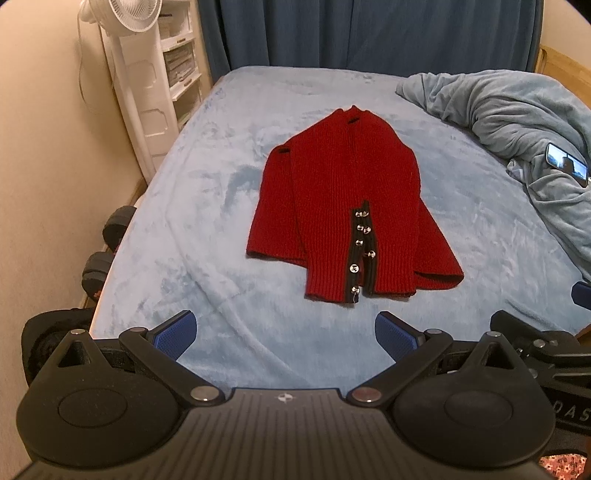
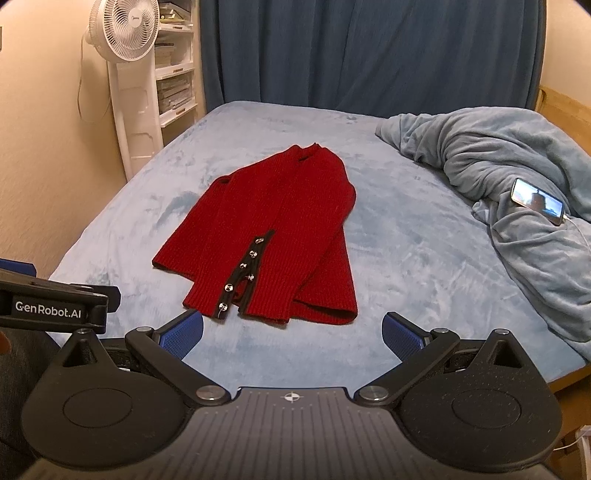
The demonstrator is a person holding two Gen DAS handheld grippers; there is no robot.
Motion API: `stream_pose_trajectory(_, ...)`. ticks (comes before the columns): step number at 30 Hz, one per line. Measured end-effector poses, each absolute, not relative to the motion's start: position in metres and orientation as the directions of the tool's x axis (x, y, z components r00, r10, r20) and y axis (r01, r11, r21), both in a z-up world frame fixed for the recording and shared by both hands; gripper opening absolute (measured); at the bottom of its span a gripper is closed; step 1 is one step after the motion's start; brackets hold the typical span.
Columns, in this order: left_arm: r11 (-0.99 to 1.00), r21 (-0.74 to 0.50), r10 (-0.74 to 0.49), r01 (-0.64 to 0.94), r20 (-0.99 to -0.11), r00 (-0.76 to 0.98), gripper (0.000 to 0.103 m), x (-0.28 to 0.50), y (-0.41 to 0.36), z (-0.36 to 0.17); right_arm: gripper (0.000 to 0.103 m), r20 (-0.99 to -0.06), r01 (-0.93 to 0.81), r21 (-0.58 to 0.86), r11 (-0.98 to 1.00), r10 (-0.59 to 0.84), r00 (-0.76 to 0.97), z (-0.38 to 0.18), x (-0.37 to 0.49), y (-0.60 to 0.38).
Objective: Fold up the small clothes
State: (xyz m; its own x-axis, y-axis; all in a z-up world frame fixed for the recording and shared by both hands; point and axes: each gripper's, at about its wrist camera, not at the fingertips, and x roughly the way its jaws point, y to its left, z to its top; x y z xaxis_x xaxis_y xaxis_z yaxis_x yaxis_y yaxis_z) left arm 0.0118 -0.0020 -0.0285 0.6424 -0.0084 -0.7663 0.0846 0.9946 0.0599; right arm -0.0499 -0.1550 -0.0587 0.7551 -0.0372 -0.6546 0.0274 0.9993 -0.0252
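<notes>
both tongs, left tongs (image 1: 285, 334) and right tongs (image 2: 293, 334), gape wide and empty near the bed (image 2: 406, 236) edge; the red cardigan (image 2: 266, 240) (sleeves folded in) lies flat mid-bed, apart from them.

Both fisheye views sit just behind their own open blue-padded fingers, low at the foot edge of the pale blue fleece-covered bed (image 1: 177, 206), facing along it toward the dark blue curtain (image 1: 369, 33). The left wrist view sits left, the right one right. Both share the red knitted cardigan (image 1: 343, 206) mid-bed, the white pedestal fan (image 2: 129, 55), and the crumpled grey-blue blanket (image 2: 517, 155). Each catches the other gripper at its frame edge.
</notes>
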Motion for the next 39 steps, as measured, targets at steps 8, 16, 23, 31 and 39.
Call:
stream_pose_trajectory(8,0.993,0.026,-0.051,0.119,-0.800,0.597,0.103,0.059,0.001,-0.052,0.102,-0.700,0.189,0.102,0.977,-0.064,0.711,-0.084,0.013,-0.216)
stream_pose_trajectory(16,0.960,-0.006,-0.144,0.281,-0.868,0.475,0.103,0.154,-0.040,-0.125,0.102,-0.778,0.224,0.295,0.929,0.097,0.620,-0.154,0.167,-0.265)
stream_pose_trajectory(23,0.949,-0.012,-0.117,0.314,-0.941,0.318,0.021,0.225,-0.053,-0.189,0.094,-0.887,0.233,0.343,0.910,0.232,0.399,-0.225,0.261,-0.238)
stream_pose_trajectory(31,0.992,0.123,0.085,0.017,-0.774,0.627,0.008,0.287,0.070,-0.073,0.016,-0.704,-0.005,-0.040,0.999,-0.025,0.710,-0.091,0.284,-0.286)
stream_pose_trajectory(39,0.846,0.316,0.531,-0.429,-0.568,0.629,0.093,0.382,0.170,-0.040,0.078,-0.520,0.515,-0.222,0.828,-0.547,0.656,-0.030,0.342,-0.432)
